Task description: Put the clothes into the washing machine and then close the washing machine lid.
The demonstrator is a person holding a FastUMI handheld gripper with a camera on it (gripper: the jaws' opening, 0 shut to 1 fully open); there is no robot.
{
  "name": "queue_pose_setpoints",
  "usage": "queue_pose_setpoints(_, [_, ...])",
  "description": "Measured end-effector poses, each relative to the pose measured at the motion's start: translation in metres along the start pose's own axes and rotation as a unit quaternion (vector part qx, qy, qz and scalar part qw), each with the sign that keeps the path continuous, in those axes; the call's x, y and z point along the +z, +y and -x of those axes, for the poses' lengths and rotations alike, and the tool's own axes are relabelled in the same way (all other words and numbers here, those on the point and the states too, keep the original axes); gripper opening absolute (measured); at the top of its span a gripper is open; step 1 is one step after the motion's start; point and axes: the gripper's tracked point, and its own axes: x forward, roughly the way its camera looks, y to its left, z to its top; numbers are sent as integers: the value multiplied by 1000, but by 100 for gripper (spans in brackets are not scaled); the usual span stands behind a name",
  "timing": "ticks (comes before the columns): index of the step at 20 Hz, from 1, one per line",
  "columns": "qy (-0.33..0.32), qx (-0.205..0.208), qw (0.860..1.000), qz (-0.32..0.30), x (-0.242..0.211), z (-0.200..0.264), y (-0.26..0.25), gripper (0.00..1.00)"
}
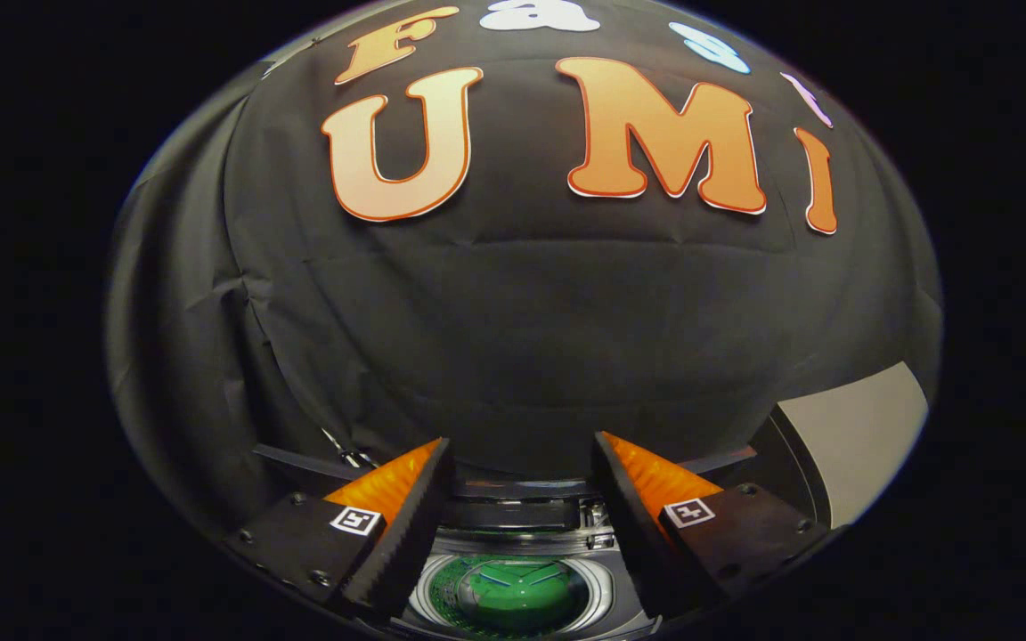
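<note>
Washing machine [513,570] drum opening facing up — green inside, between fingers, claw [522,534] released, empty

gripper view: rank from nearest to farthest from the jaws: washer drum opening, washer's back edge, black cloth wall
The gripper is open, jaws holding nothing.
1. Drum opening: below, between the jaws, green inside.
2. Washer's back edge: just beyond the drum, between the jaws.
3. Black cloth wall: farthest, behind the washer, straight ahead.
</note>
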Motion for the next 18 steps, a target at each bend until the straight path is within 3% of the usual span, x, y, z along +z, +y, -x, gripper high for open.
queue_pose_setpoints(18, [-53,8,999,9,-40,55,2,99])
